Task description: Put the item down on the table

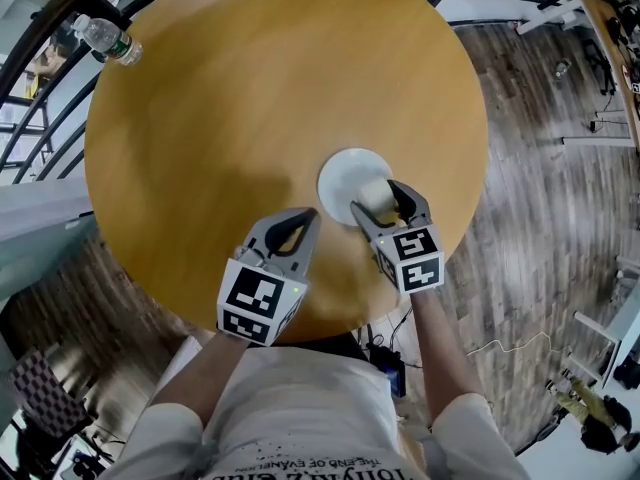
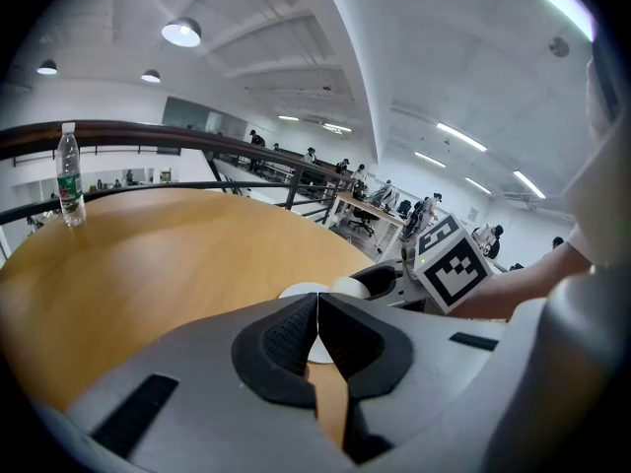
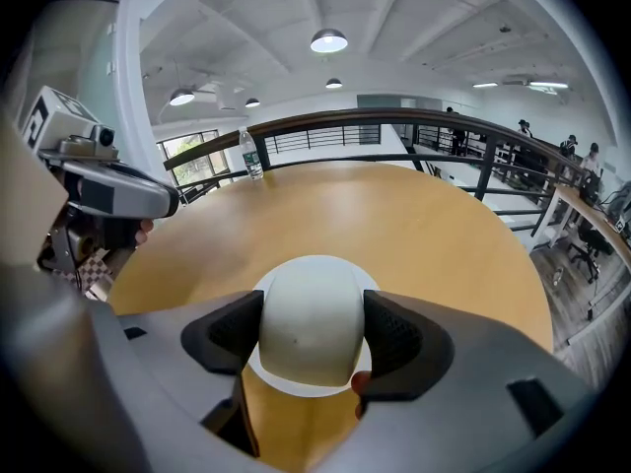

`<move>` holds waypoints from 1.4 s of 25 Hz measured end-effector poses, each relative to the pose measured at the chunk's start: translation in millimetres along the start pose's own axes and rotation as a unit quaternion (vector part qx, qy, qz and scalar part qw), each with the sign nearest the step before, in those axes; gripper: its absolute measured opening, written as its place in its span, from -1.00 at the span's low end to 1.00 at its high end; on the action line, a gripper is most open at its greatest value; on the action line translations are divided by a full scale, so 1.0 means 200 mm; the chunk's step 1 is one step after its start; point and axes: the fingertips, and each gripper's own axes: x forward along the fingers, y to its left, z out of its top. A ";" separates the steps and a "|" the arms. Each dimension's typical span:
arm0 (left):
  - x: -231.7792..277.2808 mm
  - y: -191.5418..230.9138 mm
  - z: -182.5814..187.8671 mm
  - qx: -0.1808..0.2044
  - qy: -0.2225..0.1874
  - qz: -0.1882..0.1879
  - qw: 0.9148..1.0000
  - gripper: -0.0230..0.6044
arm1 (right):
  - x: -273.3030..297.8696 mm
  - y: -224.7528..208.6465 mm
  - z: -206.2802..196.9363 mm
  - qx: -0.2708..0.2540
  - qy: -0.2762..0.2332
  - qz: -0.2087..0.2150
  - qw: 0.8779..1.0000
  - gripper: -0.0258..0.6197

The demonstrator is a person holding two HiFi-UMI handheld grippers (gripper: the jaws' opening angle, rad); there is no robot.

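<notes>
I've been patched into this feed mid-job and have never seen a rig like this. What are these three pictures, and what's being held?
There is no robot here: a person holds a two-jaw gripper in each hand. The head view looks steeply down from a camera on the person's head. The other two views ride on the grippers and look along their jaws. The right gripper is clamped on a white rounded item over a white plate on the round wooden table. I cannot tell whether it touches the plate. The left gripper is shut on nothing, beside the plate. A water bottle stands at the table's far edge. The marker cubes are part of the grippers.
</notes>
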 end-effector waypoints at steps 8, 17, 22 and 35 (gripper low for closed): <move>0.01 0.05 -0.03 -0.007 0.006 0.003 1.000 -0.85 | 0.11 0.02 0.00 -0.013 0.004 0.011 1.000 0.06; 0.03 0.05 -0.06 -0.011 0.012 0.004 1.000 -0.85 | 0.18 0.01 -0.02 -0.027 0.014 0.015 0.999 0.06; 0.04 0.06 -0.07 -0.011 0.013 0.004 1.000 -0.85 | 0.21 0.01 -0.05 -0.029 0.020 0.017 0.999 0.06; 0.02 0.08 -0.09 -0.016 0.016 0.008 1.000 -0.85 | 0.26 0.03 -0.06 -0.042 0.033 0.017 0.998 0.06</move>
